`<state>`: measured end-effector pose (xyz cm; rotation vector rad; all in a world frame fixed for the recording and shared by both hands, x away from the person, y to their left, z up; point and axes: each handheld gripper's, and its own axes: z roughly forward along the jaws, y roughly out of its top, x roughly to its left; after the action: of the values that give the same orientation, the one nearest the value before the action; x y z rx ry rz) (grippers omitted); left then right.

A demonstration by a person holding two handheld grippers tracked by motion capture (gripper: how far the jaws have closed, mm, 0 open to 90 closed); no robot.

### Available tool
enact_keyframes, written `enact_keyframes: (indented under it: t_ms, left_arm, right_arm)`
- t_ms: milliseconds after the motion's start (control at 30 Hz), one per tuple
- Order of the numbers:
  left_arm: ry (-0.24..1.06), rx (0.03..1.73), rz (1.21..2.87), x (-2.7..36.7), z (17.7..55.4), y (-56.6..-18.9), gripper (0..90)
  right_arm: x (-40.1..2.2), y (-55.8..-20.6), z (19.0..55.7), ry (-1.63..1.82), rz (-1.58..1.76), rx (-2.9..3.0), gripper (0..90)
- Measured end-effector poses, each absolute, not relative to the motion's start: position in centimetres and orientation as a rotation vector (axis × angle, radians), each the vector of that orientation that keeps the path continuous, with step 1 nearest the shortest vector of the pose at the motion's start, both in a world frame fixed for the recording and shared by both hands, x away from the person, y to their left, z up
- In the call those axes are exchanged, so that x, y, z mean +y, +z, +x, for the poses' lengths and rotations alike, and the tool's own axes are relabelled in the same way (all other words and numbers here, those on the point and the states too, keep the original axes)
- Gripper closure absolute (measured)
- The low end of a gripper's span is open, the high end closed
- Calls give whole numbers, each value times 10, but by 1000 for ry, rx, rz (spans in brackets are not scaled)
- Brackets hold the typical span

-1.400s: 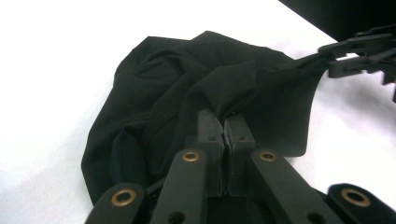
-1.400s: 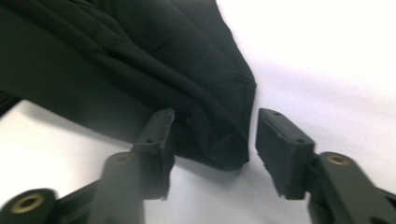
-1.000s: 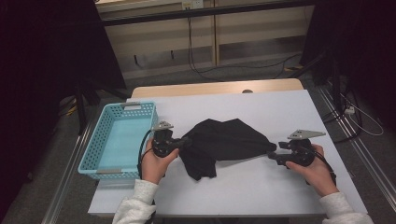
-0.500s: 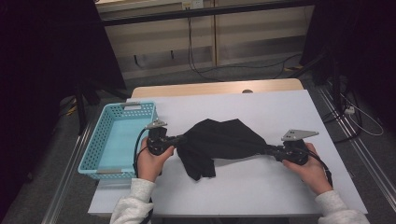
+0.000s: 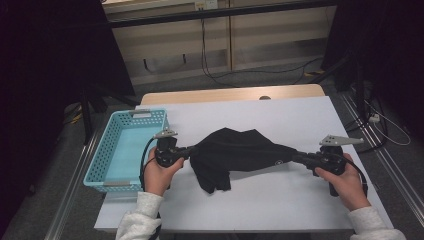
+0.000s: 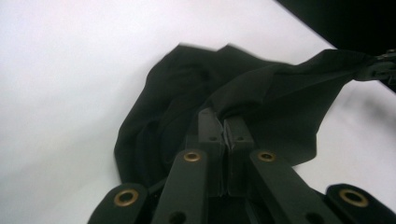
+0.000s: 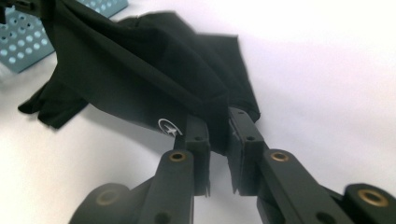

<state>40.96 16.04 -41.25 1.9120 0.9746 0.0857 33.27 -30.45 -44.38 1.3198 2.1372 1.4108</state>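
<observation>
Stretching the black garment [image 5: 240,152] between left gripper [image 5: 186,151] and right gripper [image 5: 301,158], both clamped on cloth, we should lift evenly, keeping tension gentle.

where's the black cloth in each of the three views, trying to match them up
High view: the black cloth is mid-table, stretched between the left gripper and the right gripper.
Left gripper view: it lies centre, running to the upper right, one end pinched in the shut jaws.
Right gripper view: it spans upper left to centre, one end between the jaws.
Shared landmark: the white logo on the cloth.
</observation>
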Motion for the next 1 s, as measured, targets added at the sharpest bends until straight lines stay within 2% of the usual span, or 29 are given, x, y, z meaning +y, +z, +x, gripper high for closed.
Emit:
enact_keyframes:
  t_ms: [200,400,500,633,733,1000]
  left_arm:
    - [83,984,1923,162,407,-417,880]
    - [91,985,1923,164,405,-417,877]
    - [96,995,1919,166,405,-417,875]
    - [101,998,1920,167,405,-417,874]
    - [101,1007,1918,168,406,-418,874]
    - [90,1019,1869,168,410,-418,878]
  right_arm:
    - [-294,-450,333,1426,1297,2147,732]
    - [-286,-455,339,1381,1302,2147,610]
    - [-284,-457,342,1379,1298,2134,609]
    - [-281,-456,347,1398,1285,2118,677]
    - [-280,-457,351,1448,1313,2092,826]
    - [-294,-449,346,1508,1362,1989,852]
